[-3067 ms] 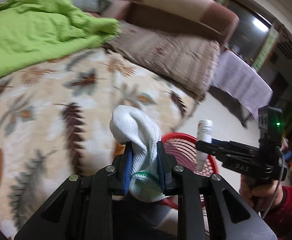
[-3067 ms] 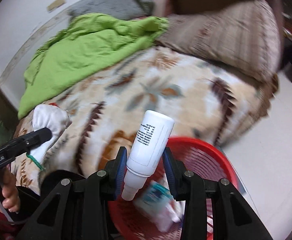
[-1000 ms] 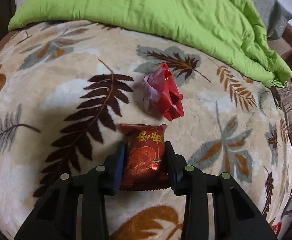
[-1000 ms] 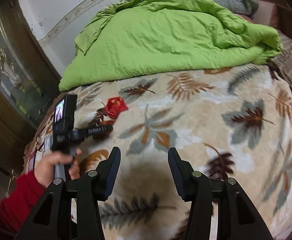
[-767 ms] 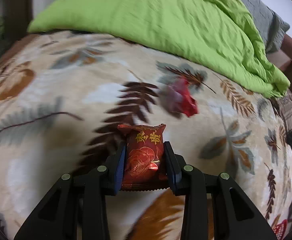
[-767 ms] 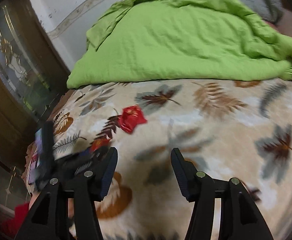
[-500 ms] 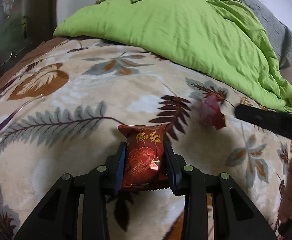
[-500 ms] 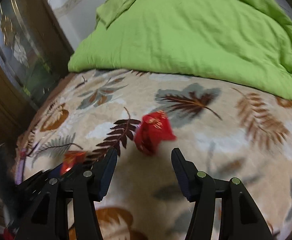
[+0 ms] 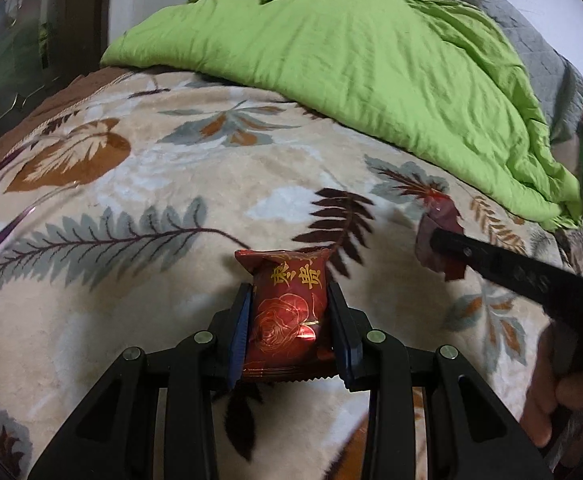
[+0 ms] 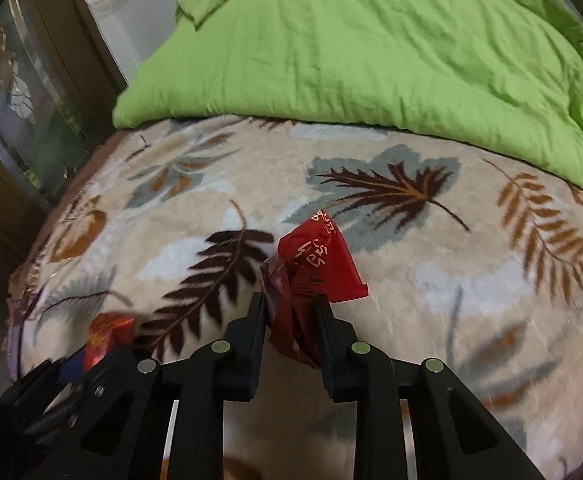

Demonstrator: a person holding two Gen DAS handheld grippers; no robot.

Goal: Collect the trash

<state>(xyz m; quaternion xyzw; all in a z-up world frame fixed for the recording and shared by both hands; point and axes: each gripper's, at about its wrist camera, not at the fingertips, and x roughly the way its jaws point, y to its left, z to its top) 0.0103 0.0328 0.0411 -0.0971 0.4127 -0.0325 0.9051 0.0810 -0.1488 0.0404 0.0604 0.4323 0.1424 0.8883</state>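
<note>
Left gripper (image 9: 287, 320) clamping glossy red snack packet (image 9: 285, 312), lower edge hidden, right gripper (image 10: 291, 320) closing on crumpled red wrapper (image 10: 311, 268), blurred, plush leaf-print blanket (image 10: 211, 184), wrinkled green quilt (image 10: 351, 40)

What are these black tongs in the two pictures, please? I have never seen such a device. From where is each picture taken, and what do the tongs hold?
There is no robot here. A person carries a two-finger gripper in each hand, and each gripper has a wide-angle camera looking forward along its fingers. So one picture is the left gripper's view, the other the right gripper's.

The surface is a bed with a beige leaf-pattern blanket and a green quilt heaped at the back.

The left gripper is closed on a red snack packet with gold letters. The right gripper is closing around a crumpled red wrapper, which sits between its fingers. In the left view, the right gripper comes in from the right edge, with the person's hand below it.
</note>
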